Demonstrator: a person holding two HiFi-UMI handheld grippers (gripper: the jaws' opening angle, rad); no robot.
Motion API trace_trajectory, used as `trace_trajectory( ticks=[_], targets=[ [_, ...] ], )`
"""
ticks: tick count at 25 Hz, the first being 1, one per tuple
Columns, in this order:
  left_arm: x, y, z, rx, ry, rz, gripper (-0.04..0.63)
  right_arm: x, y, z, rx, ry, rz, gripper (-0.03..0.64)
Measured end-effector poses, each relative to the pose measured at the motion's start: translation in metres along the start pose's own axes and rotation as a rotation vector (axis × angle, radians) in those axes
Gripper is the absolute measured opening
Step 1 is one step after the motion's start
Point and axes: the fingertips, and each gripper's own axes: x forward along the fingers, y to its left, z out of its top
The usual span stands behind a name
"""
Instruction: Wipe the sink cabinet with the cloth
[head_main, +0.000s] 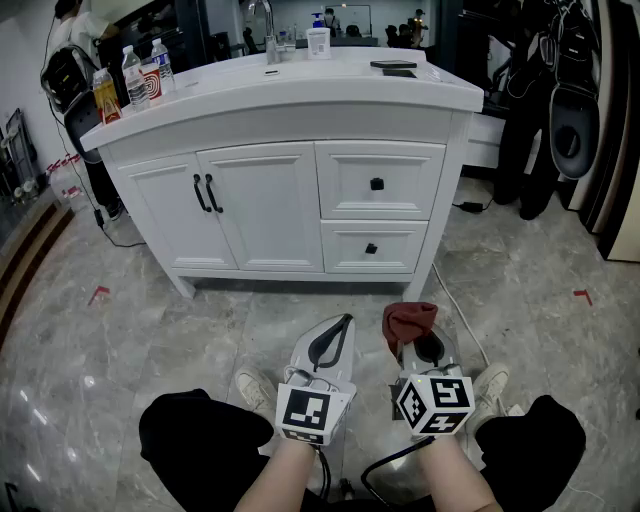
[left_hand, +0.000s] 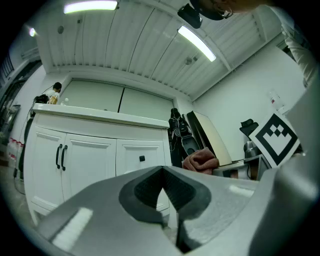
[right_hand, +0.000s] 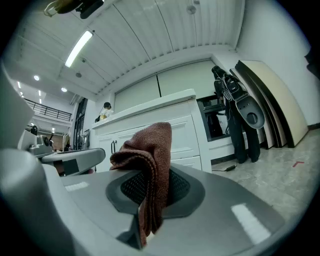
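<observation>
The white sink cabinet (head_main: 290, 170) stands ahead of me, with two doors on the left and two drawers on the right. A reddish-brown cloth (head_main: 409, 322) is pinched in my right gripper (head_main: 416, 340), low over the floor in front of the drawers. In the right gripper view the cloth (right_hand: 149, 175) hangs folded between the shut jaws of my right gripper (right_hand: 150, 192). My left gripper (head_main: 333, 340) sits beside it on the left, jaws closed together and holding nothing. The left gripper view shows my left gripper (left_hand: 164, 192) with the cabinet (left_hand: 95, 150) beyond and the cloth (left_hand: 200, 161) at the right.
On the countertop are bottles (head_main: 135, 75) at the left end, a faucet (head_main: 265, 30), a soap dispenser (head_main: 318, 38) and a dark phone (head_main: 393, 66). People stand behind the cabinet. Black bags (head_main: 555, 110) hang at the right. A cable (head_main: 455, 300) runs over the marble floor.
</observation>
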Motion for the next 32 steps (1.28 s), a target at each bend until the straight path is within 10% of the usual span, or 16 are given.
trace_trajectory(
  ticks=[32],
  targets=[
    [0.102, 0.058, -0.041, -0.05, 0.028, 0.011, 0.0, 0.132, -0.057, -0.014, 0.161, 0.011, -0.05, 0.081]
  ],
)
